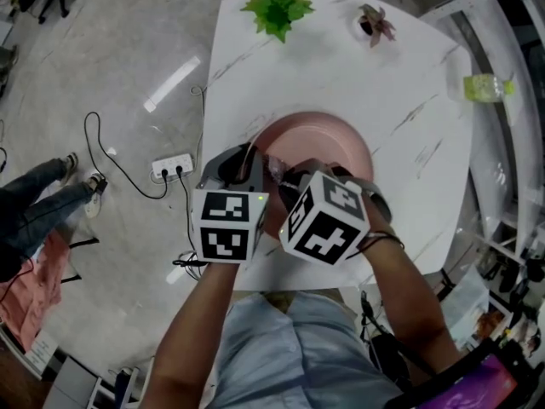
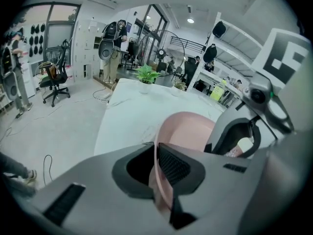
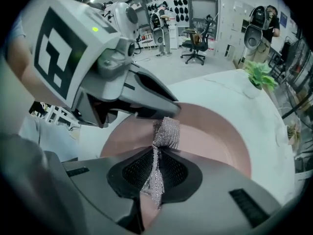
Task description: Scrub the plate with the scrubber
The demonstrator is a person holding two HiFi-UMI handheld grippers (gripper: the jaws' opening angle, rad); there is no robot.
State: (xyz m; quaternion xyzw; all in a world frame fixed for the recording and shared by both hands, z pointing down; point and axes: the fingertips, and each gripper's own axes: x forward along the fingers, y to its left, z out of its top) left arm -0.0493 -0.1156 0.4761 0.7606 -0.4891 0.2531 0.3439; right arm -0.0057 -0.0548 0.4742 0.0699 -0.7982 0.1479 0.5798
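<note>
Pink plate [image 1: 317, 136] lies at the near edge of the white desk [image 1: 341, 66]. The left claw [image 2: 155, 153] is clenched on the plate's near rim, likely to steady it against rubbing. The right claw [image 3: 155, 156] pinches a silver mesh scrubber [image 3: 167, 130]. Its free end juts out over the plate's face, so mesh would meet the surface first. Cannot tell if the scrubber is touching the plate.
</note>
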